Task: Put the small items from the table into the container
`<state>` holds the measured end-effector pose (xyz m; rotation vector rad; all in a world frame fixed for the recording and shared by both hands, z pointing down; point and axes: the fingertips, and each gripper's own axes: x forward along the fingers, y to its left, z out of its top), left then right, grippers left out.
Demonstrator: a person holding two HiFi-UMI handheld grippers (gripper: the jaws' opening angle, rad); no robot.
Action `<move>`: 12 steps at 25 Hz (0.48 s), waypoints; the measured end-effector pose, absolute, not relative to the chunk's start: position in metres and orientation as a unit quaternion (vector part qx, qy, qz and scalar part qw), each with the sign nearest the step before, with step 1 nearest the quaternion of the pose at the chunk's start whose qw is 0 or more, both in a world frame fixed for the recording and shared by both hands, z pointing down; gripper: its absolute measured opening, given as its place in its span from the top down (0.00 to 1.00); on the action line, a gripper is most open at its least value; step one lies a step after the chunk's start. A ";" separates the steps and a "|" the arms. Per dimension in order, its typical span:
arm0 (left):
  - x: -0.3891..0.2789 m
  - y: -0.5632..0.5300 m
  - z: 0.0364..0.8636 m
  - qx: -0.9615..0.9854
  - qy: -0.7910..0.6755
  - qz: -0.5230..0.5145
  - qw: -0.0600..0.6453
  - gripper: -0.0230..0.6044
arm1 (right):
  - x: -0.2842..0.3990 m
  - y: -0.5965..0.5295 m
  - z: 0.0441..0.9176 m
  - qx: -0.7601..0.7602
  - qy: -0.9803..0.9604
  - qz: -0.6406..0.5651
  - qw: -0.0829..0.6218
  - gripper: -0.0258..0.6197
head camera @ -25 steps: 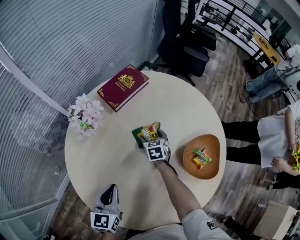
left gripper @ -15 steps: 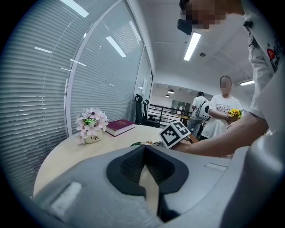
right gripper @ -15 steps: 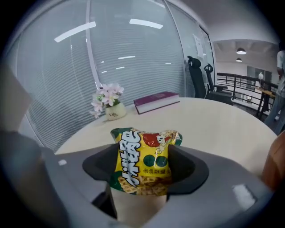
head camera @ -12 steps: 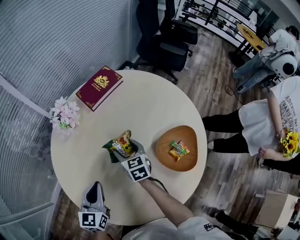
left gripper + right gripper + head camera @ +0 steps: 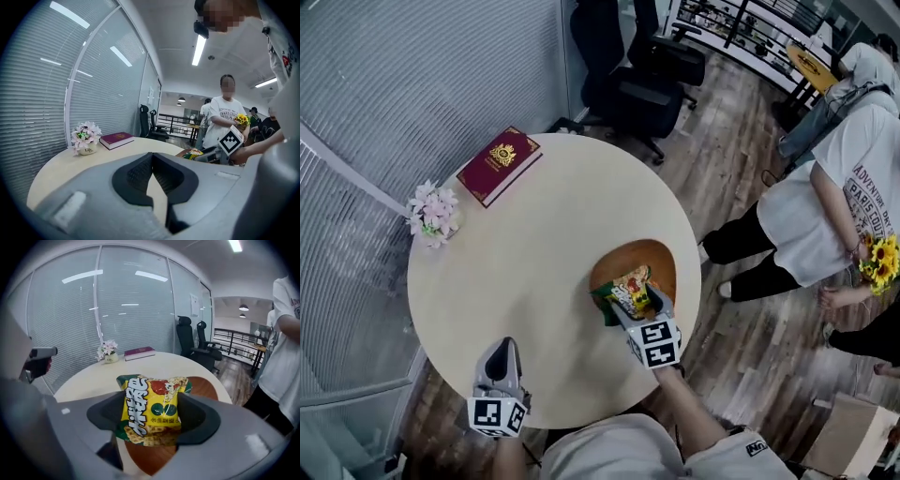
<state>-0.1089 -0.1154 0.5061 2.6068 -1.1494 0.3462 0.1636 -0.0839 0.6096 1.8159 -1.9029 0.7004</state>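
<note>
Moved from the counter's (image 5: 525, 253) middle to its right edge, the right claw (image 5: 630, 300) pinches the snack packet (image 5: 152, 408) above the bowl (image 5: 663, 260). Left claw (image 5: 502, 345): pressed together, empty. Risk: a release over the bowl's near rim could tip the packet off the counter.

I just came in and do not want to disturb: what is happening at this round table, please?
A person holds a gripper in each hand. The right gripper has its fingers closed on a yellow snack packet and holds it over the wooden bowl, not yet released. The left gripper is empty, fingers together, near the table edge. A red book and a small flower pot are at the far side.
</note>
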 end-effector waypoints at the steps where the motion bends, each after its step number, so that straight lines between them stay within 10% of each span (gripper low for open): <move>1: -0.102 -0.111 0.504 0.900 -0.397 0.120 0.133 0.97 | 0.169 -0.081 0.615 0.648 -0.685 0.252 0.219 0.43; 12: -0.073 -0.068 0.481 0.888 -0.428 0.117 0.117 0.97 | 0.185 -0.056 0.606 0.625 -0.716 0.230 0.209 0.33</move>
